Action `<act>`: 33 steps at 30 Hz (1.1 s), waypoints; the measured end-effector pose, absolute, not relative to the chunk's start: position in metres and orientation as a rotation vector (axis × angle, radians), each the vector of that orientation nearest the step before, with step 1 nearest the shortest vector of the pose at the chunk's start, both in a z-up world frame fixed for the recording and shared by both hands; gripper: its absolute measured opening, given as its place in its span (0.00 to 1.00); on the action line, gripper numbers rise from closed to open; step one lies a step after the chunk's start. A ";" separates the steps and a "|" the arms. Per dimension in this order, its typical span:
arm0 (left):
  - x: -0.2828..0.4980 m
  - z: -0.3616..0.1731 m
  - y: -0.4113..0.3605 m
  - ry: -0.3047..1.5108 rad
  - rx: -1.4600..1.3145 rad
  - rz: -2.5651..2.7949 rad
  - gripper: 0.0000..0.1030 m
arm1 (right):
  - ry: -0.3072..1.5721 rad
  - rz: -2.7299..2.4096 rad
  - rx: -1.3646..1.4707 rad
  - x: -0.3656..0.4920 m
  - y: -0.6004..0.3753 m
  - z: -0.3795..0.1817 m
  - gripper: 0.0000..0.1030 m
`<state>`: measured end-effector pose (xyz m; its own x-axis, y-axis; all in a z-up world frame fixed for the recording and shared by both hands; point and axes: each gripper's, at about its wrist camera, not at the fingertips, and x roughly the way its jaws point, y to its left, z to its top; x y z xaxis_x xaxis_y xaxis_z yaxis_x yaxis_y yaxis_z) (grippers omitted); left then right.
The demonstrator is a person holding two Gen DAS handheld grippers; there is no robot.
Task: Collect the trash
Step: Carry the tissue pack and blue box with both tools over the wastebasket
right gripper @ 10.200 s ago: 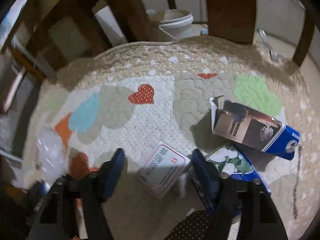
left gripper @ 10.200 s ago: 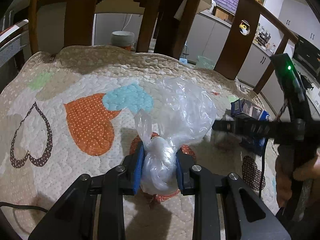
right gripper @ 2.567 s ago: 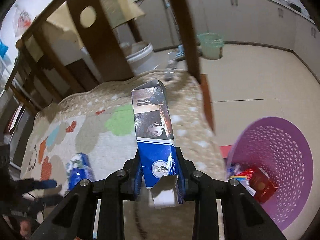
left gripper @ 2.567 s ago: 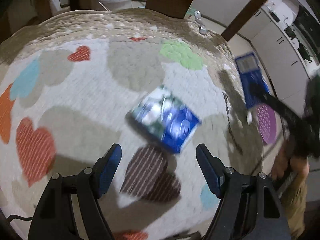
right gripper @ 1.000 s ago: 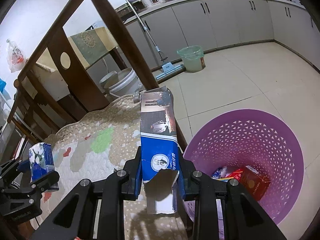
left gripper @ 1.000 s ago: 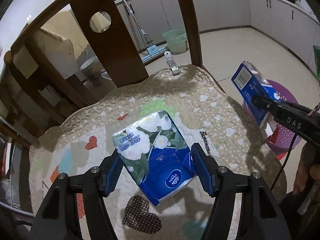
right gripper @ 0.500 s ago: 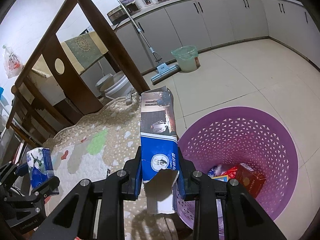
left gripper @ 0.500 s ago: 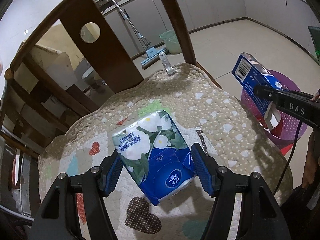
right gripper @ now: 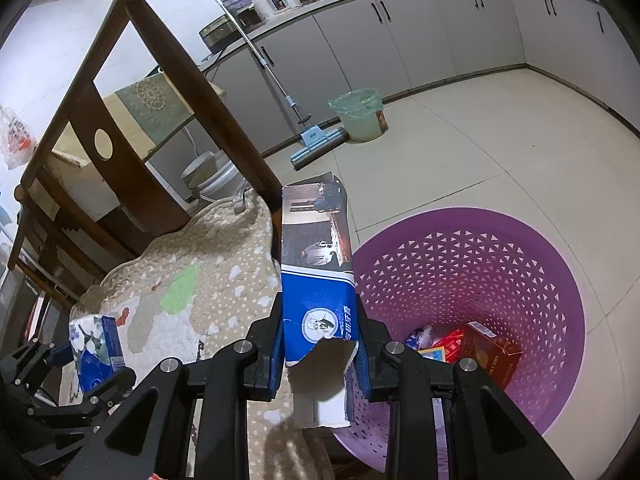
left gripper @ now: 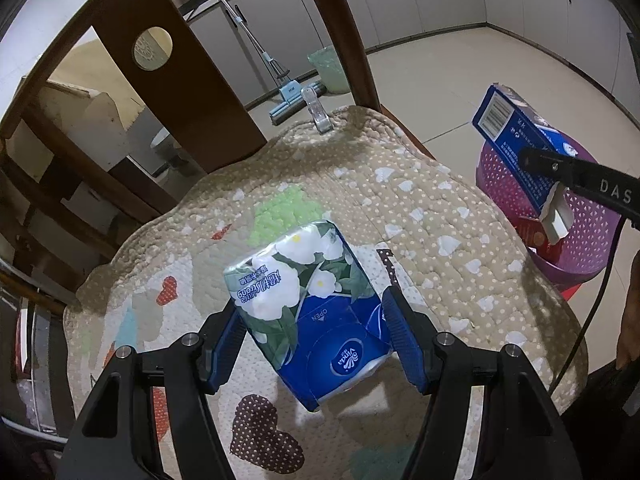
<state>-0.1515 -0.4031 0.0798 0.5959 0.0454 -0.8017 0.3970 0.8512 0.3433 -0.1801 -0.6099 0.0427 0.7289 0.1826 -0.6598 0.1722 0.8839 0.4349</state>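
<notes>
Left wrist: left tool (left gripper: 312,344) pinches the tissue pack (left gripper: 306,314) by its sides, lifted over the quilt (left gripper: 420,216); looks soft and light, so it'll squash, mid-body hold seems right.

Right wrist: right tool (right gripper: 318,354) clamps a torn carton (right gripper: 316,272) near its bottom, by the basket (right gripper: 480,264) rim; stiff-ish card, probably light.

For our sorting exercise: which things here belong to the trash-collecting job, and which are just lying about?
Job: tissue pack in left gripper; carton in right gripper; purple basket.
Lying about: mop, green bin, chair, clip.
</notes>
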 end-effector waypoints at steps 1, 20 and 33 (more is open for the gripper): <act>-0.151 0.079 -0.403 0.924 0.531 -0.216 0.64 | 0.763 0.006 0.499 -0.181 -0.611 0.042 0.29; -0.142 0.070 -0.406 0.959 0.513 -0.235 0.64 | 0.768 -0.028 0.492 -0.180 -0.619 0.041 0.30; -0.147 0.076 -0.426 0.924 0.504 -0.325 0.64 | 0.763 -0.093 0.553 -0.188 -0.648 0.036 0.30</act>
<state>-0.1466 -0.4256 0.0761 0.5672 -0.0531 -0.8219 0.4732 0.8377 0.2724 -0.1884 -0.6482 0.0364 0.7257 0.1161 -0.6781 0.2757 0.8540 0.4413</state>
